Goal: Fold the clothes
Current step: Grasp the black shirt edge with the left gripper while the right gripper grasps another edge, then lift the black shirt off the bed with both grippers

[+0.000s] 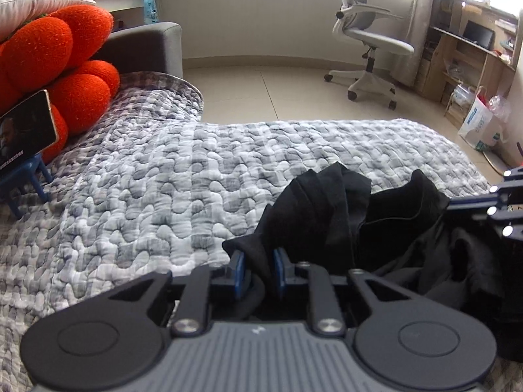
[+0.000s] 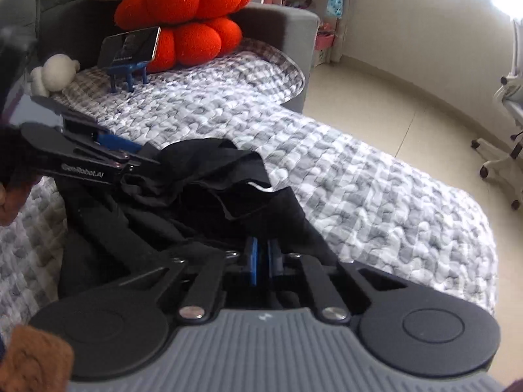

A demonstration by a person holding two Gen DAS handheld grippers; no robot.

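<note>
Both the left gripper [image 1: 258,263] and right gripper [image 2: 262,254] pinch the crumpled black garment [image 2: 209,192] over the quilt [image 1: 163,176]; the right's grip looks partly hidden.

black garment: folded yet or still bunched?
Bunched. The black garment lies crumpled on the quilt, with both the left gripper and right gripper shut on it.

garment [image 1: 353,209] on quilt [image 1: 163,176], chair [image 1: 369,36] behind

Garment [image 1: 343,202] black. Quilt [image 1: 157,176] grey-white check, pebbly pattern. Cushions [image 2: 193,9] orange-red. Sofa arm [image 2: 281,23] dark grey. Phone stand [image 2: 129,72] blue. Gripper pads [image 1: 240,269] blue, bodies black and grey. Chair [image 1: 366,36] pale grey.
</note>
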